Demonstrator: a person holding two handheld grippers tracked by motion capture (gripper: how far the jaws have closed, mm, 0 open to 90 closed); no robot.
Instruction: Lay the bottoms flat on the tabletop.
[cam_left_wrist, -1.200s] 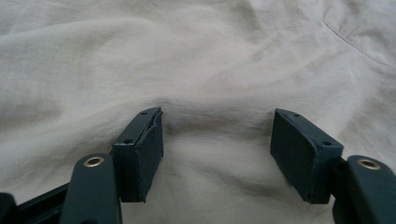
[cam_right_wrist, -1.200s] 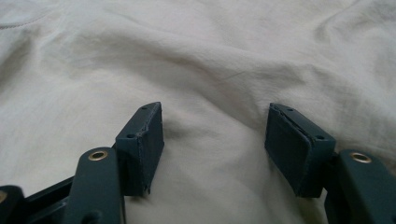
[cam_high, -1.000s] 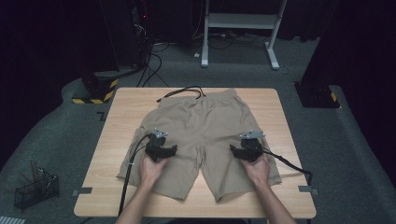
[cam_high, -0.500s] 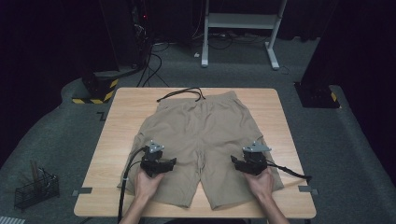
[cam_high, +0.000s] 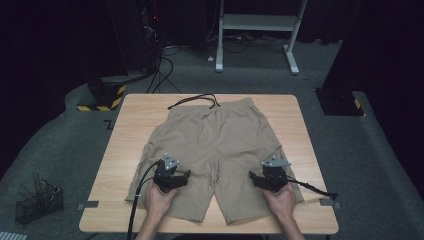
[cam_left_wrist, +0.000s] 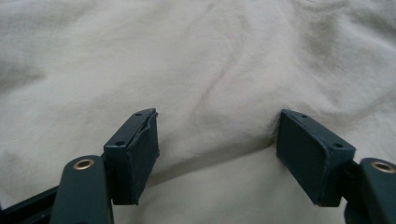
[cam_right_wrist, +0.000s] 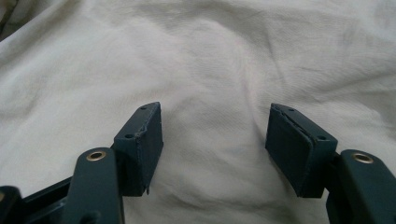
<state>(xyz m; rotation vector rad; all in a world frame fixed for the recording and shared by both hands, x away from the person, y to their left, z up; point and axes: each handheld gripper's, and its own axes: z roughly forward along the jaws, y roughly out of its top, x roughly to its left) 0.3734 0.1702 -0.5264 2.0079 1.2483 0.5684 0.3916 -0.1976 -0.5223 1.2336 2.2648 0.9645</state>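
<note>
High view: khaki shorts (cam_high: 220, 150) lie spread flat across the middle of the wooden surface (cam_high: 130, 125). Left tongs (cam_high: 172, 176) and right tongs (cam_high: 267, 178) rest on the two legs low in frame, both released, cloth between their jaws.

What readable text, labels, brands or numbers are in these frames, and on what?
None readable.
Shorts: plain tan cloth, no label or print in the high view or in either gripper view.
Left tongs and right tongs: bare dark pads, screw heads, no markings.
Table: bare wood, no print.
Yellow-black hazard stripes on the floor base: a pattern, not text.
Dark mark on the floor left of the table: too small to read.
</note>
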